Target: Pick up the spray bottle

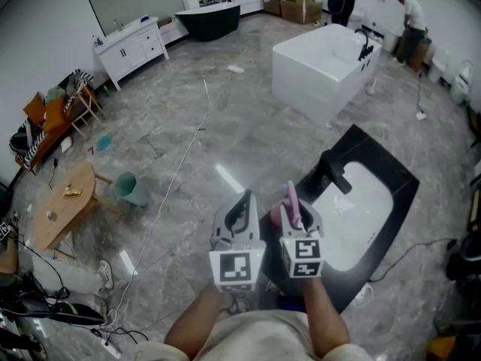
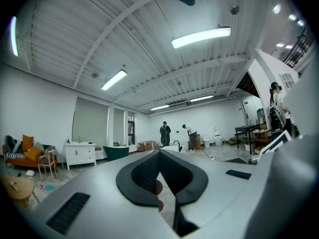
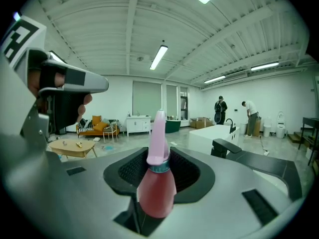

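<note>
head view: pink spray bottle [image 1: 291,196] held up over black sink counter [image 1: 391,175], clamped in right gripper [image 1: 295,216]

left gripper view: left gripper [image 2: 159,156] pinched closed, nothing held

right gripper view: bottle gripped on body below teal collar; judged light, smooth, a bit squashy, so best taken there, not by nozzle

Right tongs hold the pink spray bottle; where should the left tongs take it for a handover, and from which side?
Take the pale spray head just above the teal collar: it stands upright, clear of the right tongs, whose pads cover the body of the spray bottle. The left tongs sit shut alongside, so probably open them and come in level from the left.
</note>
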Motion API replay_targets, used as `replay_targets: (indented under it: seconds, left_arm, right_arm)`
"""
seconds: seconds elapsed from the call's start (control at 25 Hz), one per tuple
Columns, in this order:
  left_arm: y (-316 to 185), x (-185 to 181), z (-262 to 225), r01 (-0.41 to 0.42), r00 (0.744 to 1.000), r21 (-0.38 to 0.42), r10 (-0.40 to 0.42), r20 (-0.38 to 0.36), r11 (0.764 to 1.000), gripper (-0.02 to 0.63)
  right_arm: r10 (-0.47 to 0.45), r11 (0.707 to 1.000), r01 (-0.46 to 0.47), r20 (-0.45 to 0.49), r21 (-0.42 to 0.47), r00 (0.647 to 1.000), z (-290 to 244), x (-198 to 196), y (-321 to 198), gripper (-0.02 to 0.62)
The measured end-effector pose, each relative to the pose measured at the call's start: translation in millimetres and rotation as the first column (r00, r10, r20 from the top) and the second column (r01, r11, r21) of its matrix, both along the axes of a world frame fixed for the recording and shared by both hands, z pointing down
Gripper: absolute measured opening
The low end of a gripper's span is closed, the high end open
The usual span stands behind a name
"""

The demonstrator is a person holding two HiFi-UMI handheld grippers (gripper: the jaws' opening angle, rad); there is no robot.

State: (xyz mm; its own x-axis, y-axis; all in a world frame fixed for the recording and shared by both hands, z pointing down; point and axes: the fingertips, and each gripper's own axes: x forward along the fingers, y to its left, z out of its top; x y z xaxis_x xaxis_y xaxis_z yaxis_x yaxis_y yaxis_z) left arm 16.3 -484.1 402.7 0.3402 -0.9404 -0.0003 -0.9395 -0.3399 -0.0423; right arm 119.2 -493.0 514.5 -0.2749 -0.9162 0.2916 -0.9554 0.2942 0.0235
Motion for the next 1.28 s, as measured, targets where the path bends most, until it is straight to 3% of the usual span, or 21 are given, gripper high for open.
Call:
replay_targets:
  seconds: [0.56, 0.88, 1.28]
  left_arm:
    - [7.1, 5.8, -11.4, -0.029, 0.999, 0.031, 0.029, -0.022, 0.999, 0.002]
    - [18.1, 7.0, -22.1, -0.039, 0.998, 0.053, 0.042, -0.052, 0.998, 0.002]
    - [28.0, 4.1, -39.8, -0.047, 0.996, 0.088, 0.054, -0.077, 0.995, 0.002]
  right_arm:
    - [0.019, 0.976, -0.016, -0.013, 0.215, 1.000, -96.6, 9.3, 19.8, 0.144]
    - [0.043, 0.940, -0.043, 0.008, 0.340, 0.999, -147.1, 12.4, 40.8, 0.144]
    - [0.058, 0.866, -0.065, 0.031, 0.496, 0.998, -207.0, 8.4, 69.9, 0.144]
